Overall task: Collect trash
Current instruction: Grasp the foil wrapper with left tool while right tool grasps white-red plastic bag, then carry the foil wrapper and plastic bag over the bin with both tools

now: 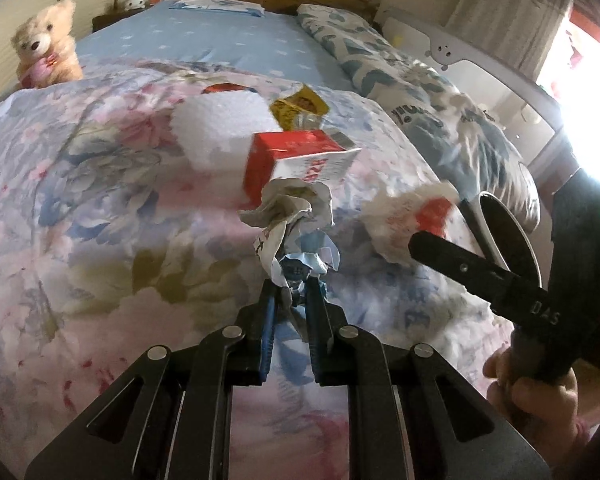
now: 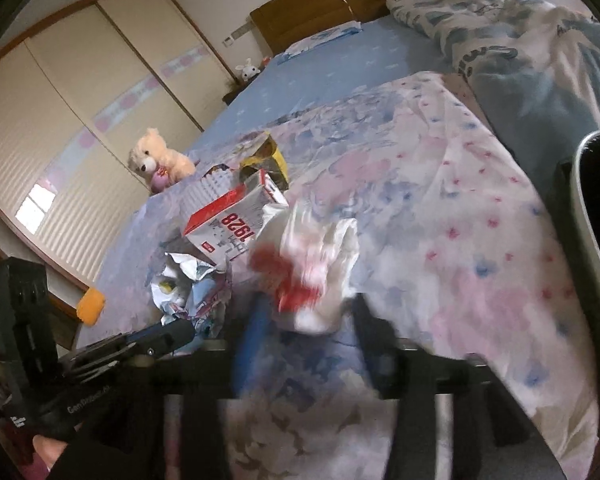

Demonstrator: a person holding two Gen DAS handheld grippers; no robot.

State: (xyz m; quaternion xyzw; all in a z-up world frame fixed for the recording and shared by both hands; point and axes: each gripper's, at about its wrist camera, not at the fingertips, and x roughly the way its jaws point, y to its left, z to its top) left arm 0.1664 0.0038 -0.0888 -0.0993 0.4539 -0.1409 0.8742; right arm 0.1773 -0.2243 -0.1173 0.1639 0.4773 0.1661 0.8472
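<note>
1. A bed is seen, covered at centre frame by a floral quilt.
2. On the quilt, at upper centre, lie a red-and-white carton, a white foam block and a yellow wrapper.
3. A teddy bear sits at the upper left.

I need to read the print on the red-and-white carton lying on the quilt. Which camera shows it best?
The right wrist view: the red-and-white carton shows its printed white face, digits sharp. The left wrist view shows the carton blurred, partly behind crumpled paper.
</note>
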